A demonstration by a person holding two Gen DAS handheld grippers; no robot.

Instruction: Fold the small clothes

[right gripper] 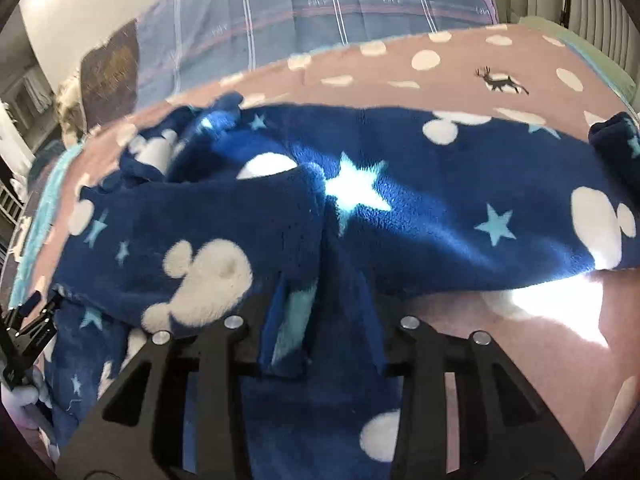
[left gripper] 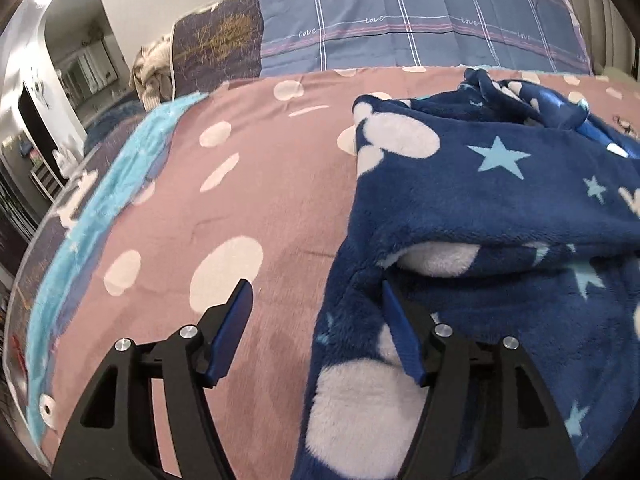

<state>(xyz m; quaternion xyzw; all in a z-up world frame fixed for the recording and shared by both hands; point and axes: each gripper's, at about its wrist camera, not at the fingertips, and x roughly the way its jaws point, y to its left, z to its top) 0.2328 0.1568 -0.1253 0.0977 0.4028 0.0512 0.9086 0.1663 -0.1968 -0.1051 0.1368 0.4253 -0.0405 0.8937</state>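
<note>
The garment (left gripper: 500, 200) lies on the blanket (left gripper: 248, 208), which covers the bed. Behind the blanket a pillow (left gripper: 420, 20) stands, and left of it a second pillow (left gripper: 216, 48). The left gripper (left gripper: 316, 312) is before the garment's left edge; the right gripper (right gripper: 320, 300) is over its near edge.
</note>
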